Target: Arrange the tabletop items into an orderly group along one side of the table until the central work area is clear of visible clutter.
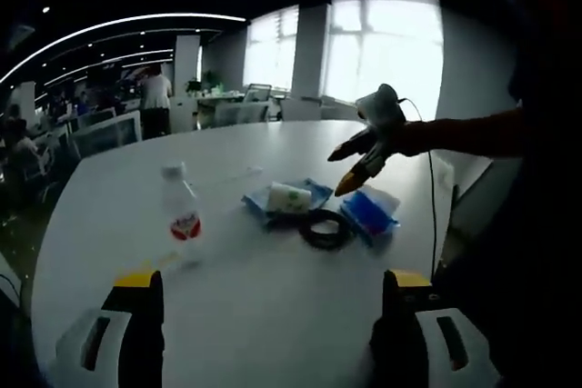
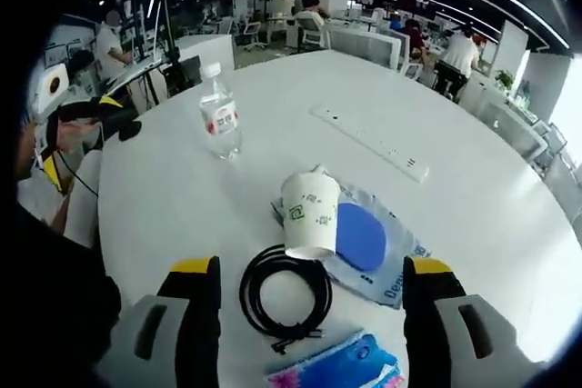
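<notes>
On the round white table [image 1: 109,215] stands a clear water bottle [image 1: 182,211] with a red label. To its right lie a paper cup [image 1: 289,197] on a blue wipes packet [image 1: 314,193], a black coiled cable [image 1: 327,227] and a second blue packet [image 1: 370,211]. My left gripper [image 1: 268,315] is open and empty, short of the bottle. My right gripper [image 1: 338,174] hovers open just above the cable and packets. In the right gripper view, my right gripper [image 2: 311,302] straddles the cable [image 2: 285,293]. The cup [image 2: 311,211] lies tipped on the wipes packet [image 2: 377,247].
A white power strip [image 2: 368,141] lies across the table beyond the cup, and the bottle [image 2: 221,120] stands far left. A blue and pink packet [image 2: 341,365] sits at the near edge. My left gripper [image 2: 86,120] shows at the left. Desks, chairs and people fill the office behind.
</notes>
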